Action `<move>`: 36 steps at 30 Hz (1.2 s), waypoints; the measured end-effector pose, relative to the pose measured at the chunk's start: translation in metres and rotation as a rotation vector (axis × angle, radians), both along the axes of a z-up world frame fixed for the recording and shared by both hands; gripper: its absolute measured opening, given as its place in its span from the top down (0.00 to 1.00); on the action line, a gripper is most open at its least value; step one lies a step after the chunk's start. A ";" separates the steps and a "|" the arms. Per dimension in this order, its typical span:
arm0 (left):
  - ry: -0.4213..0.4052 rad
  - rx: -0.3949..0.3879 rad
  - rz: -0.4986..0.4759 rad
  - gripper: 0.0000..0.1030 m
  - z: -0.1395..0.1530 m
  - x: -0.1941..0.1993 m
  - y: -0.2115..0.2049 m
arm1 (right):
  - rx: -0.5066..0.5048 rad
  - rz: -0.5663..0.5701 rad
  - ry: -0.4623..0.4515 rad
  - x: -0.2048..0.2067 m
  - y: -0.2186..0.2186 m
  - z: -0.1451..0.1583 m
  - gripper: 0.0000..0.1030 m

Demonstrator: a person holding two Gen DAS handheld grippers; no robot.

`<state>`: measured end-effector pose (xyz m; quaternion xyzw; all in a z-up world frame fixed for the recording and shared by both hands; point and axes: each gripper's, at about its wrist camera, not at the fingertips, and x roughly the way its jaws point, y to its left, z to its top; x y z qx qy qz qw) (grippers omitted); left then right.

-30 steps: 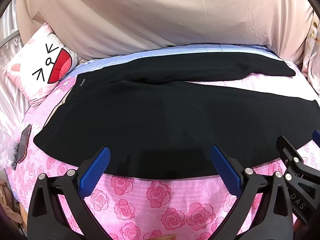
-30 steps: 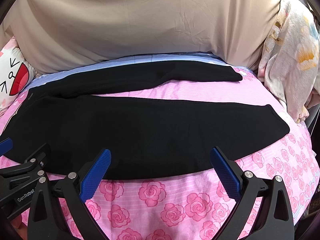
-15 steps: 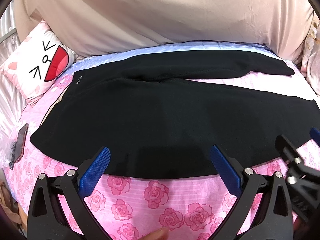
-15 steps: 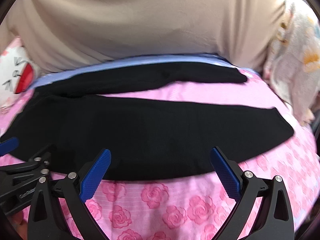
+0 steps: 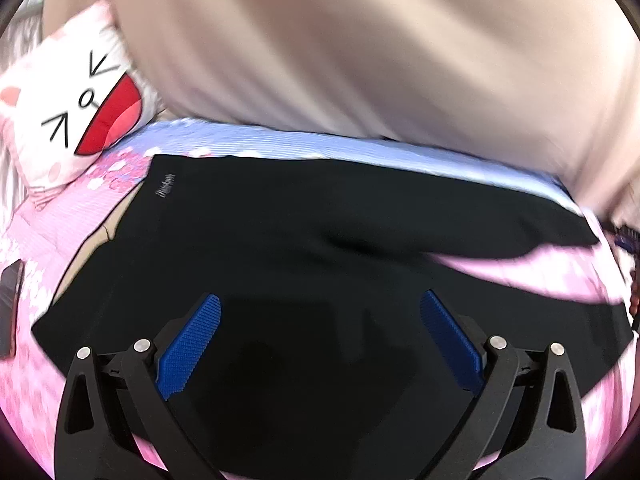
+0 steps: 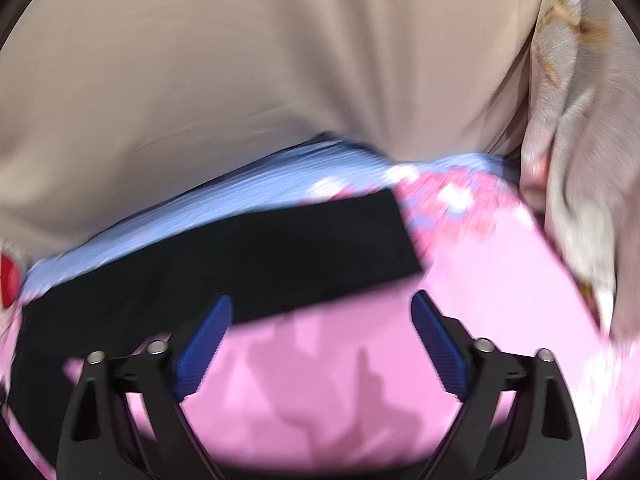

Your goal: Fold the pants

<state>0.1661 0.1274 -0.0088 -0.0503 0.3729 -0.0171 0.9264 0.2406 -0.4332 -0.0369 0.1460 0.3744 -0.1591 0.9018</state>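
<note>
Black pants [image 5: 304,248] lie spread flat on the pink rose bedsheet [image 5: 560,276], waistband with a small logo to the left, two legs running right. My left gripper [image 5: 320,312] is open and empty, low over the seat of the pants. In the right wrist view the far leg's cuff end [image 6: 352,240] lies on the sheet. My right gripper [image 6: 320,312] is open and empty, just in front of that cuff, over bare pink sheet [image 6: 500,280]. Both views are blurred.
A beige quilt [image 5: 360,48] is piled along the back of the bed. A cat-face pillow [image 5: 72,112] sits at the back left. A dark phone-like object [image 5: 10,288] lies at the left edge. A floral cloth [image 6: 580,120] hangs at the right.
Both grippers have moved forward over the bed. The left now hovers over the pants' seat. The right has swung toward the far leg's cuff. The pants lie as before.
</note>
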 end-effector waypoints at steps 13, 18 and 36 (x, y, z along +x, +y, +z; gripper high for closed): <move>0.174 -0.041 0.390 0.05 -0.025 0.188 0.194 | 0.073 -0.040 0.109 0.081 -0.054 -0.043 0.19; 0.253 -0.080 0.353 0.05 -0.046 0.218 0.213 | 0.049 -0.019 0.127 0.086 -0.048 -0.046 0.38; 0.084 -0.136 0.194 0.79 0.041 0.145 0.205 | 0.006 0.075 -0.075 -0.010 -0.012 0.052 0.93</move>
